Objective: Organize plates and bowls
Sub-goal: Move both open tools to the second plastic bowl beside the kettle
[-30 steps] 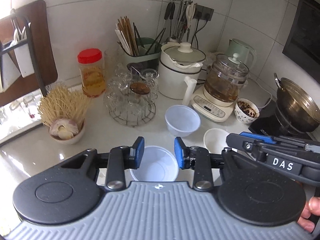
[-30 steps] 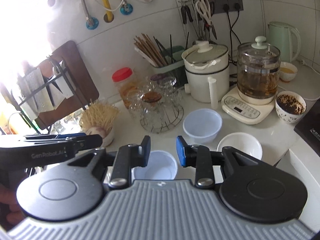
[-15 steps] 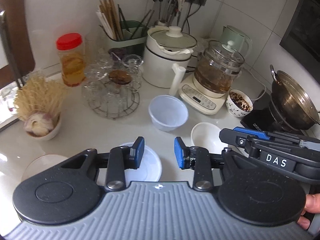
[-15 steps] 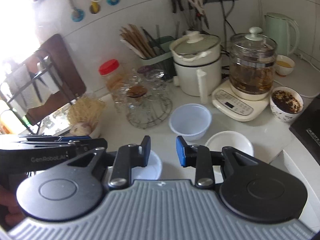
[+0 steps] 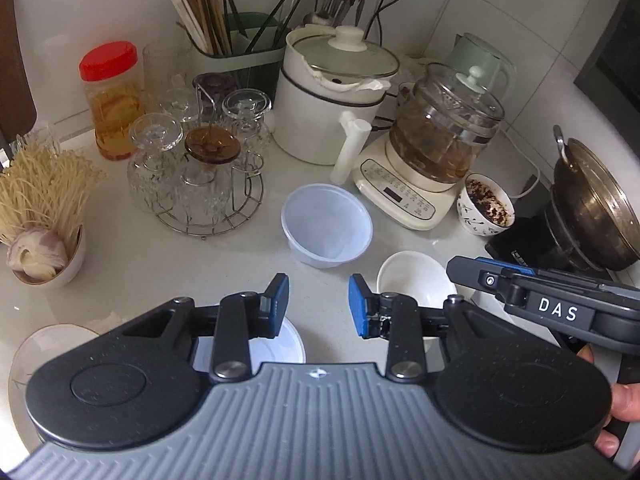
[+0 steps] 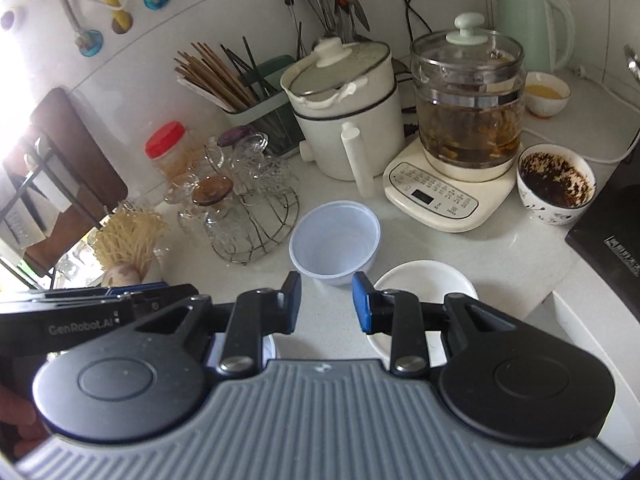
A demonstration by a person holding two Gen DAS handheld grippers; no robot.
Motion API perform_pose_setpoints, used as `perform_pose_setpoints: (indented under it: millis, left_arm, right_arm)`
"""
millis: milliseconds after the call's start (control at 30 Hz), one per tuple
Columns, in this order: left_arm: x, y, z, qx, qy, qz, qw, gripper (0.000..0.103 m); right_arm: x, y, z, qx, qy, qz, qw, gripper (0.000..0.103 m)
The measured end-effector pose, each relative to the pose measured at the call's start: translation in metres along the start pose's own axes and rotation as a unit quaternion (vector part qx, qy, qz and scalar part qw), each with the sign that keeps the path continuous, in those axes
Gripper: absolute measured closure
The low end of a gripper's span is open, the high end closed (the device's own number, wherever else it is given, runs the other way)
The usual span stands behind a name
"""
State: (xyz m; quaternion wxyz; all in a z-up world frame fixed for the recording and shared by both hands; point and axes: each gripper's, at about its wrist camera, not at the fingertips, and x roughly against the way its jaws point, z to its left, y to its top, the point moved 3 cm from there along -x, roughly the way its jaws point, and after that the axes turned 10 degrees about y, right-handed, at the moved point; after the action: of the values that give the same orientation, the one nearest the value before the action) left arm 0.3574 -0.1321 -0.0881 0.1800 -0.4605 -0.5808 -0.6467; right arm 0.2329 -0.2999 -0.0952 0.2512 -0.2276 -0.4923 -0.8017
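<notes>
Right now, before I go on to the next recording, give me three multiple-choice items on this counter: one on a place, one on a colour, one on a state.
1. The clear plastic bowl stands where?
A. In front of the white pot
B. Inside the wire rack
C. On the stove

2. What colour is the lid of the jar?
A. Green
B. Red
C. Black

3. What is between the pads of the right gripper?
A. A glass
B. The white ceramic bowl
C. Nothing

Answers:
1 A: it sits on the counter before the white pot, beside the wire rack.
2 B: the screw lid is red.
3 C: the jaws stand apart with only countertop showing between them; the white ceramic bowl lies to the side.
</notes>
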Motion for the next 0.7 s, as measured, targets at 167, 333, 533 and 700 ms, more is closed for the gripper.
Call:
perform_pose_setpoints:
  millis: [167,333,533,700]
  left_arm:
    - [-0.023,0.005,0.004,0.013,0.010,0.010,0.9998,0.061]
    - [-0.044,0.012,0.007,0.034,0.014,0.013,0.9992,0.059]
    - [-0.077,0.022,0.010,0.047,0.031,0.033,0.9979,0.058]
    - [-0.104,0.029,0.017,0.072,0.044,0.056,0.9948,0.058]
  right_arm:
    - [-0.019,0.008,-0.008,-0.004,0.010,0.010,1.000,0.071]
    - [-0.040,0.018,-0.017,-0.007,0.020,0.018,1.000,0.071]
    - [-0.069,0.028,-0.033,-0.012,0.018,0.041,0.999,0.071]
    - [-0.089,0.033,-0.047,-0.021,0.005,0.053,0.998,0.071]
